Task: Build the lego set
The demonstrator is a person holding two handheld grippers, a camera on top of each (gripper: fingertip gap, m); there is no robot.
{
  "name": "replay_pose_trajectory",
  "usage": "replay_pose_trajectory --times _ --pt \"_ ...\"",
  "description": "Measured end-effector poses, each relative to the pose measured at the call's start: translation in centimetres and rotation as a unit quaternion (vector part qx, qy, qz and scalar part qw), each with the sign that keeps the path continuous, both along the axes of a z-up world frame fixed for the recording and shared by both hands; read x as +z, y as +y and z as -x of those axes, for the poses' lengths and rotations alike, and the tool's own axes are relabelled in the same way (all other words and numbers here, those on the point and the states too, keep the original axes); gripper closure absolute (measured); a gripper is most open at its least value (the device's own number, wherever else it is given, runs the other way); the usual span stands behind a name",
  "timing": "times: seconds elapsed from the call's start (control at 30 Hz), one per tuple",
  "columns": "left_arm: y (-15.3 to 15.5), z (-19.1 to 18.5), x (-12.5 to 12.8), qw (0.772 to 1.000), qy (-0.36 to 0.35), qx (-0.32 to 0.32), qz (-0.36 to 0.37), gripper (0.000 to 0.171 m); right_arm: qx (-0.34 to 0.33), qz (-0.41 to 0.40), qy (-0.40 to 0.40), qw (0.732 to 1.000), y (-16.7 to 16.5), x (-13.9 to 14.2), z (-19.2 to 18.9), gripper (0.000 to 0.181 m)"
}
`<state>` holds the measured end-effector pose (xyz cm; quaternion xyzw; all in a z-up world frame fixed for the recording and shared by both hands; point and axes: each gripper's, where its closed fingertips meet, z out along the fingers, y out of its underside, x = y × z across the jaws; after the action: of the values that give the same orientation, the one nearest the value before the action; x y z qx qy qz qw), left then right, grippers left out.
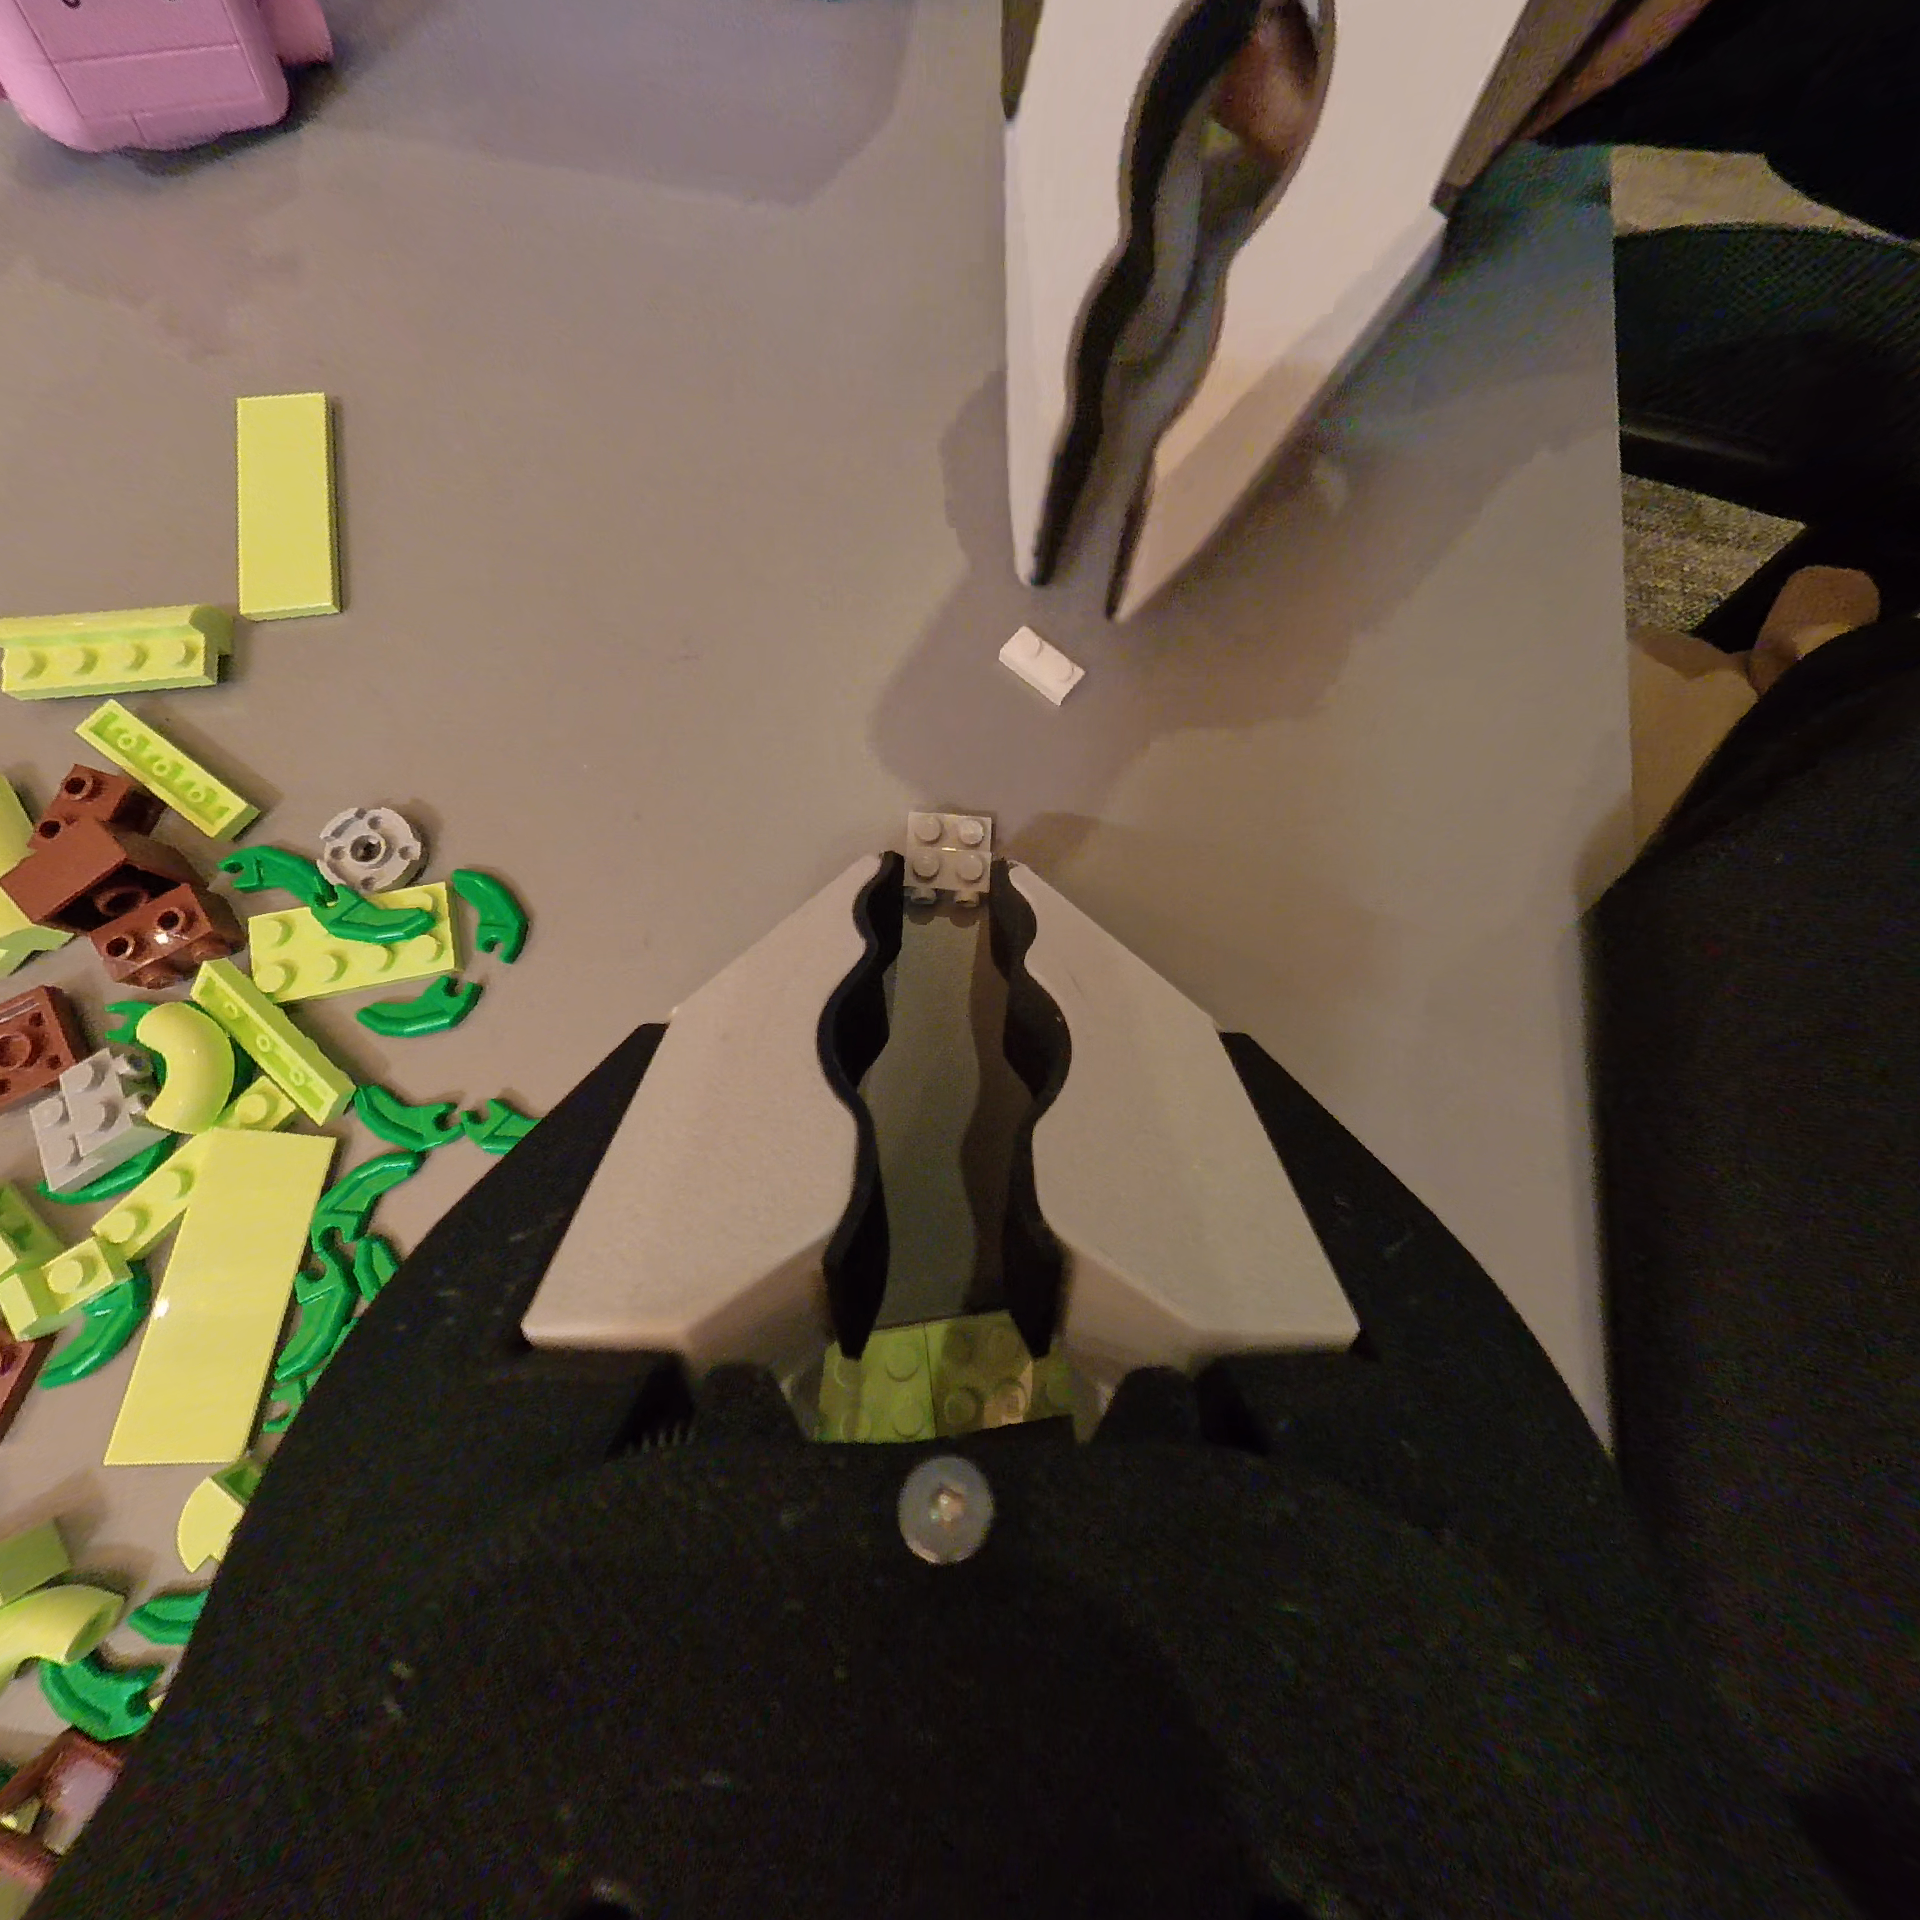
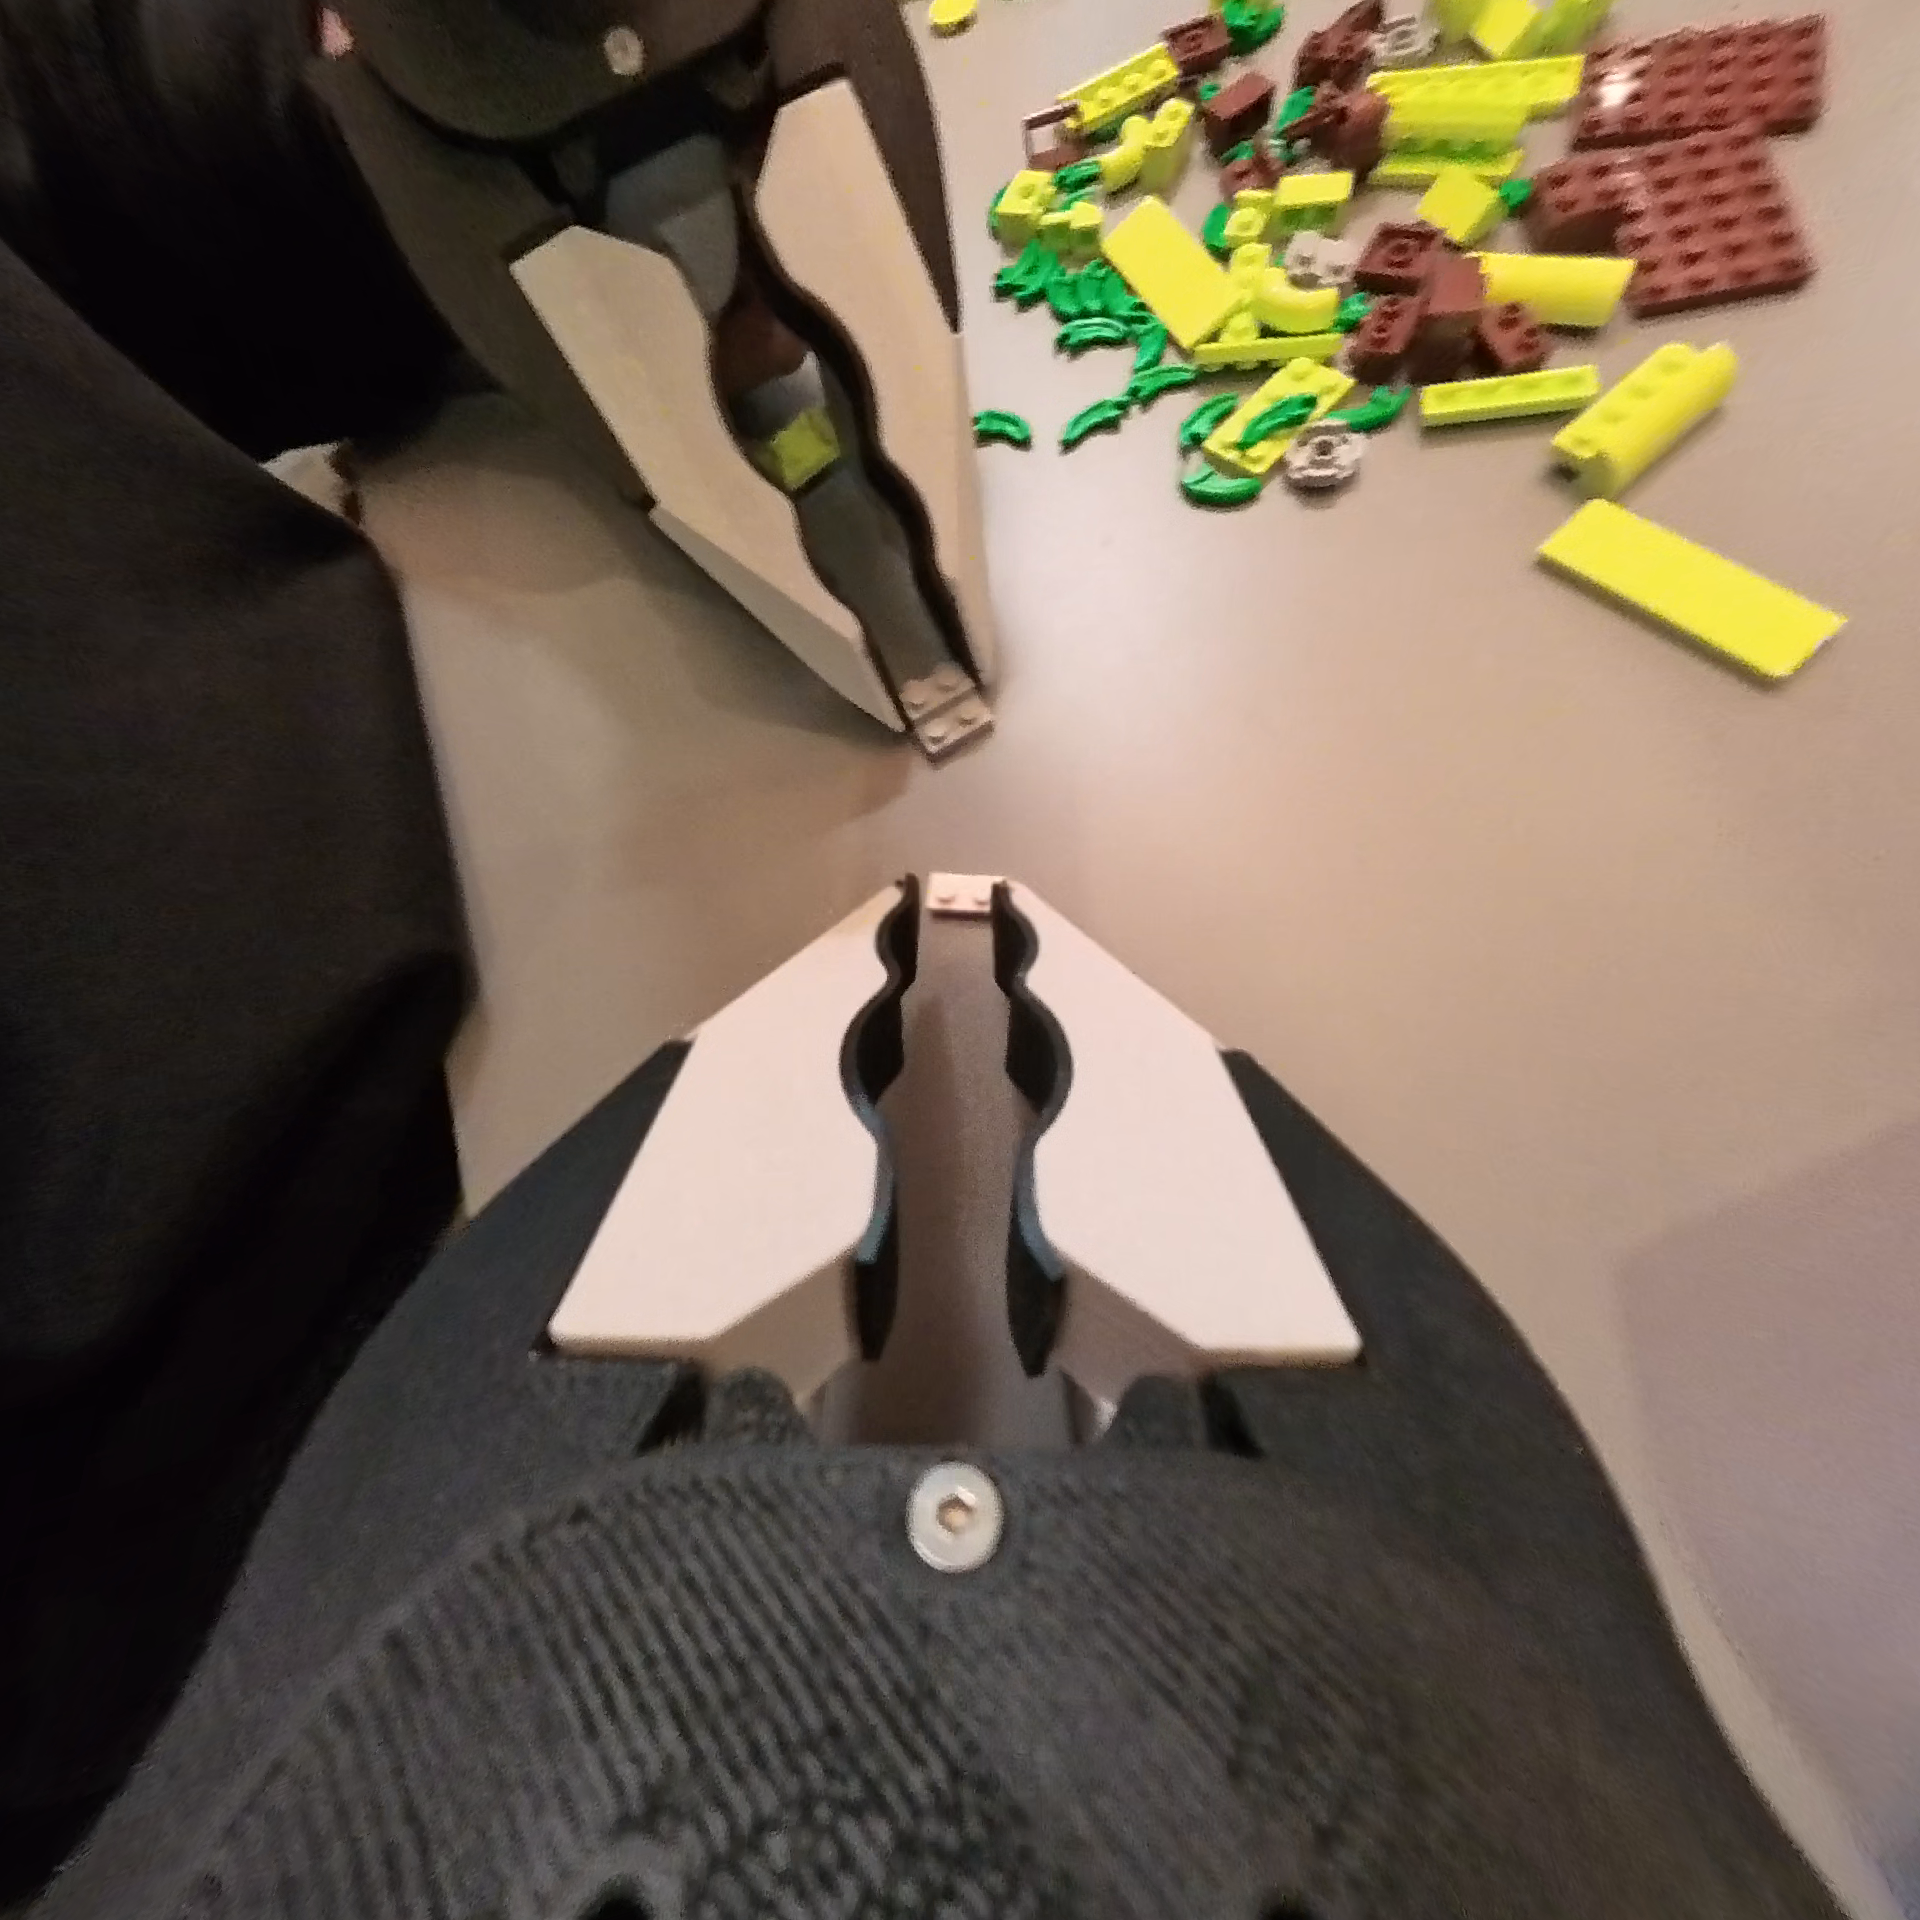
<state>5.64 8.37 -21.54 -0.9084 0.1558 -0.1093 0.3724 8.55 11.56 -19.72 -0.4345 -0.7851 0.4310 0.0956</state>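
My left gripper (image 1: 948, 878) is shut on a small grey 2x2 plate (image 1: 948, 857), studs up, held just above the grey table; it also shows in the right wrist view (image 2: 940, 717). A small white 1x2 plate (image 1: 1042, 665) lies on the table just beyond it. My right gripper (image 1: 1075, 601) comes in from the far side with its jaws a narrow gap apart, tips a little short of the white plate and holding nothing. In the right wrist view the white plate (image 2: 958, 896) sits right in front of that gripper's tips (image 2: 958, 883).
A pile of lime, green and brown pieces (image 1: 208, 1039) lies left of my left gripper, with brown plates (image 2: 1704, 156) and a long lime tile (image 2: 1688, 592) nearby. A pink object (image 1: 156, 62) is far left. The table edge (image 1: 1605, 727) and a person's dark clothing (image 2: 156, 831) are close. Both grippers' tips are roughly 15 cm from the long lime tile (image 2: 1688, 592). It turns up in the left wrist view (image 1: 298, 475) as well.
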Motion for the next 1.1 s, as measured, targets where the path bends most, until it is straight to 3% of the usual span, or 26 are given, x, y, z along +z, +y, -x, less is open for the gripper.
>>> replay_pose_trajectory --times 0.2,0.57,0.8,1.1 --pt "0.0 0.0 0.0 1.000 0.002 0.000 -0.001 0.156 -0.013 -0.066 -0.007 0.998 0.2 -1.1 0.4 0.159" --pt "0.0 0.0 0.0 1.000 0.003 0.000 -0.001 0.156 -0.029 -0.124 0.004 0.992 -0.2 -1.5 0.8 0.168" --pt "-0.5 -1.0 0.0 0.999 0.003 -0.037 -0.001 0.156 0.081 -0.076 0.094 0.989 -3.2 0.8 1.9 0.168" --pt "-1.1 -1.9 0.0 0.998 -0.004 -0.070 0.001 0.156 0.178 -0.083 0.060 0.979 -4.2 -0.8 1.3 0.168"
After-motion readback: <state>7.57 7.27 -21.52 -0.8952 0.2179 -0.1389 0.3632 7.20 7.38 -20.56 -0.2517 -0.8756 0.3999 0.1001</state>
